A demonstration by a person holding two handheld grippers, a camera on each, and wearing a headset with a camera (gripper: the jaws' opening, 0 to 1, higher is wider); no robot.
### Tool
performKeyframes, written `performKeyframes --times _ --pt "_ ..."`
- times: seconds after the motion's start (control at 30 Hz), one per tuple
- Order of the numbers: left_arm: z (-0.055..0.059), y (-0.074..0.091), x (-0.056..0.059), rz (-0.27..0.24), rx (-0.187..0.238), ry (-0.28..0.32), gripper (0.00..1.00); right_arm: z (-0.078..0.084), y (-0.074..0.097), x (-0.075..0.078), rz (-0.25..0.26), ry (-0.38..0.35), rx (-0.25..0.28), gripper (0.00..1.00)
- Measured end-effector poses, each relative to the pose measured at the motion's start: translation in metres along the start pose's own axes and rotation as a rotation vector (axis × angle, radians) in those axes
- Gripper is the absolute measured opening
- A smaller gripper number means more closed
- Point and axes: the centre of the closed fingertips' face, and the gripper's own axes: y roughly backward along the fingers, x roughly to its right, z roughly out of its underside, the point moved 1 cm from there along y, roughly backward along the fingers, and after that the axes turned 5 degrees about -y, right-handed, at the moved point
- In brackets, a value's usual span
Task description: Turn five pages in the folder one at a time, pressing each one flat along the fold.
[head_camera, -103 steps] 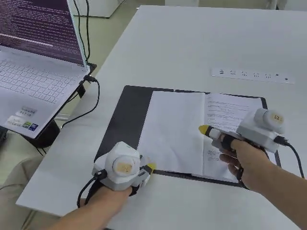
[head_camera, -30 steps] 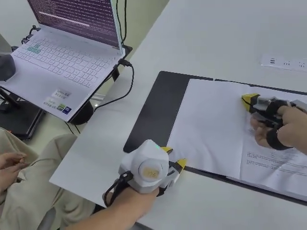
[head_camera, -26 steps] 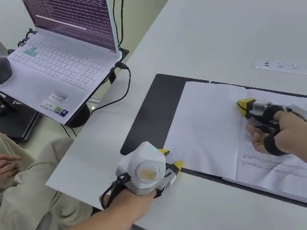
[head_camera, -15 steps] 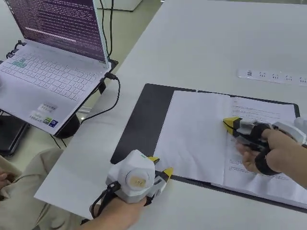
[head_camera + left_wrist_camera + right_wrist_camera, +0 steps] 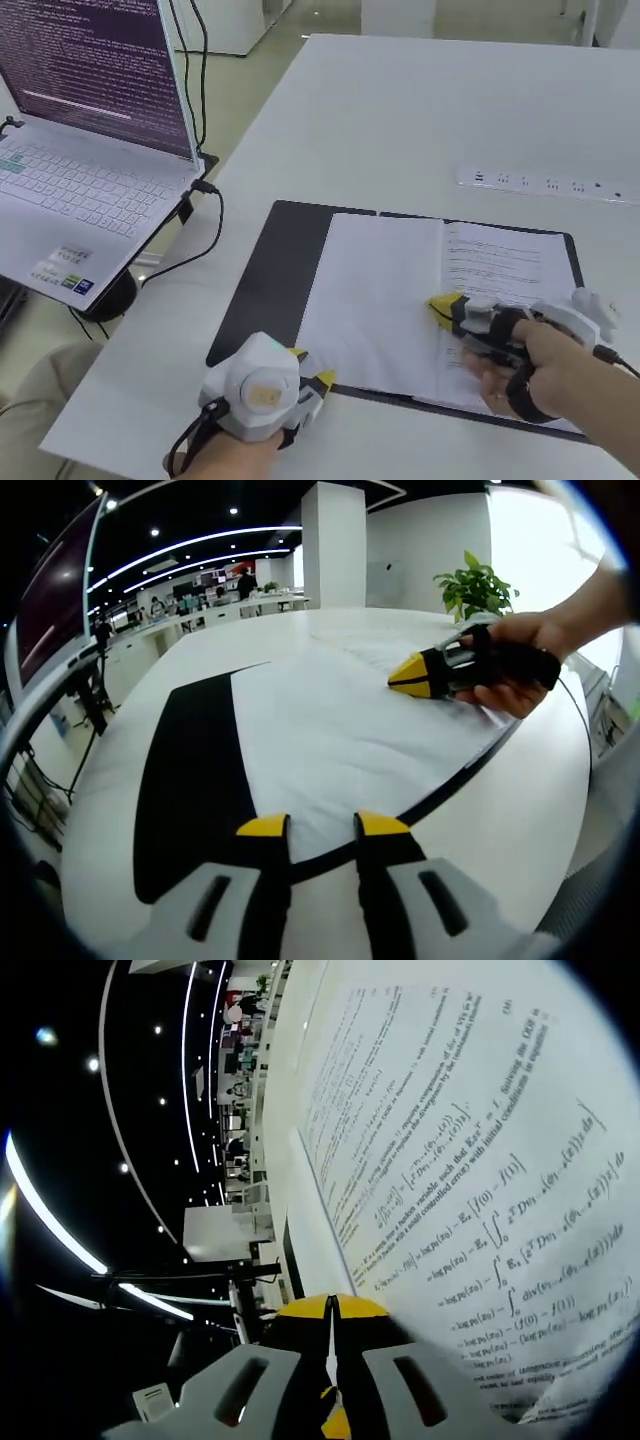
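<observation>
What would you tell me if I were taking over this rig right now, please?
Left gripper: jaws slightly open, holding nothing, at the near edge of the folder.
Right gripper: shut, tips at the fold between the blank turned sheet and the printed page.
The folder lies open and flat on the table.
Done: at least one sheet turned to the left; the count cannot be read here.
To do: press along the fold, then turn the remaining pages one at a time.

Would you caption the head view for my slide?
Right gripper, shut, at the folder's fold; left gripper at its edge.
</observation>
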Motion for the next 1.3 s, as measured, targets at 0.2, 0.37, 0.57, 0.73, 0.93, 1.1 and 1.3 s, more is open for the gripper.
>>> performKeyframes --times 0.2,0.37,0.57,0.73,0.93,1.1,1.3 --pt "-0.001 0.001 0.001 0.000 0.006 0.003 0.24 0.006 0.007 0.016 0.009 0.003 -0.022 0.00" --pt "-0.001 0.001 0.001 0.000 0.006 0.001 0.24 0.018 0.017 0.026 0.025 0.012 -0.047 0.00" --pt "-0.002 0.002 0.002 0.000 0.006 0.002 0.24 0.024 0.023 0.036 0.032 0.015 -0.055 0.00" --pt "-0.002 0.002 0.002 0.000 0.005 0.000 0.24 0.035 0.031 0.045 0.043 0.018 -0.069 0.00" --pt "-0.001 0.002 0.002 0.001 -0.002 -0.003 0.24 0.054 0.045 0.055 0.044 -0.012 -0.068 0.00" --pt "-0.001 0.002 0.003 0.000 -0.009 0.001 0.24 0.068 0.055 0.060 0.053 -0.047 -0.068 0.00" --pt "-0.002 0.002 0.002 -0.004 -0.025 0.019 0.24 0.090 0.070 0.065 0.071 -0.061 -0.073 0.00"
